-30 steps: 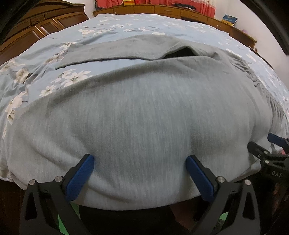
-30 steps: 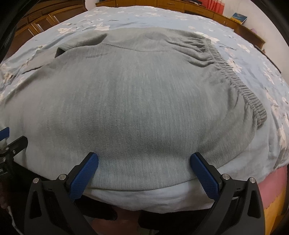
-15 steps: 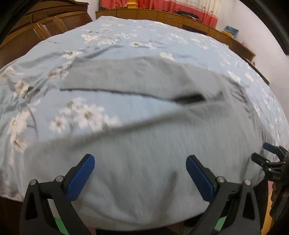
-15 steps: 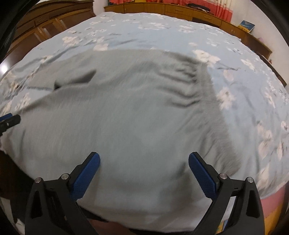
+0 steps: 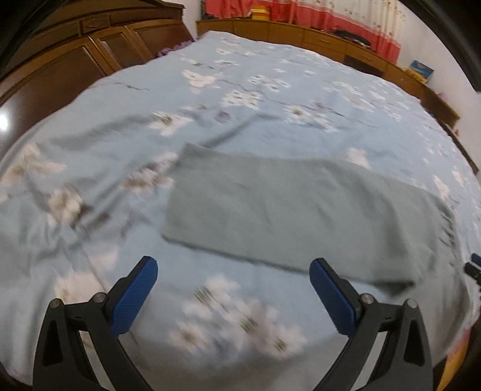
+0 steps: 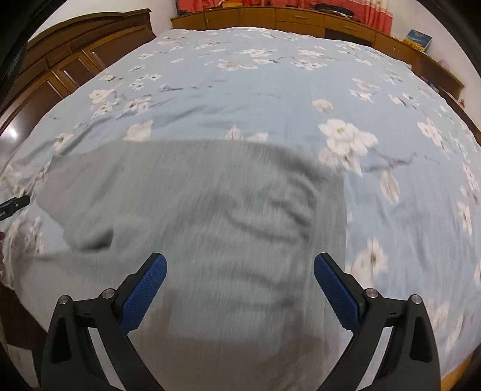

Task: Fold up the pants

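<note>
**Both tongs spread above the bed, gray pants lying flat**

The left tongs (image 5: 233, 296) were spread wide, their blue pads well apart with nothing between them, hovering over bare floral bedsheet (image 5: 270, 90) near the bed's near edge. The right tongs (image 6: 239, 290) were likewise spread and held nothing; between their blue pads showed the gray cloth below.

The gray pants (image 5: 288, 210) lay on the bed as a long folded strip, running across the left wrist view from its squared end near the middle of the bed toward the right side. That view was blurred, so finer folds could not be made out. In the right wrist view the pants (image 6: 195, 228) filled the lower middle, with gathered wrinkles toward their right edge and a rumpled fold at their left side; the cloth reached down to the bed's near edge. A dark tip of the other tongs showed at the far left of this view.

Around the bed stood a brown wooden wardrobe (image 6: 75, 60) on the left and a low wooden cabinet (image 6: 270, 16) along the far edge, with red curtains (image 5: 300, 12) above it.
</note>
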